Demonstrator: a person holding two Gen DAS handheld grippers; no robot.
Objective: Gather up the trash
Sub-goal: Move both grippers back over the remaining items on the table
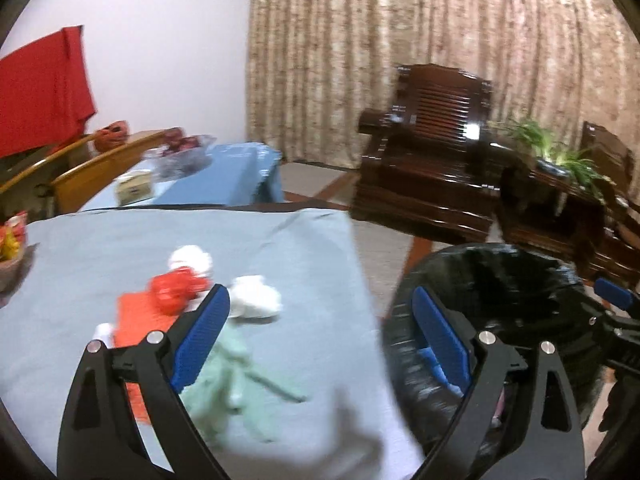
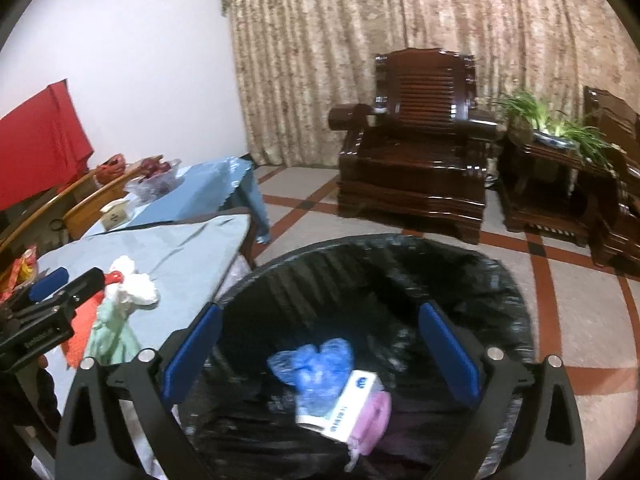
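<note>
My left gripper [image 1: 320,296] is open with nothing between its fingers, over the right edge of a table with a light blue cloth [image 1: 300,240]. On the cloth lie two white tissue wads [image 1: 256,294], a crumpled red wrapper [image 1: 172,290], an orange-red sheet [image 1: 140,320] and a pale green crumpled piece [image 1: 236,380]. Beside the table stands a bin with a black liner [image 2: 360,240]. My right gripper [image 2: 320,312] hangs open and empty above its mouth. Inside lie a blue crumpled bag [image 2: 316,364], a white box [image 2: 352,404] and a pink item [image 2: 376,416].
A dark wooden armchair [image 2: 416,152] and a side table with a plant [image 2: 552,148] stand on the tiled floor beyond the bin. A second blue-clothed table [image 1: 224,176] holds a fruit bowl and a tissue box. A snack bowl [image 1: 12,248] sits at the table's left edge.
</note>
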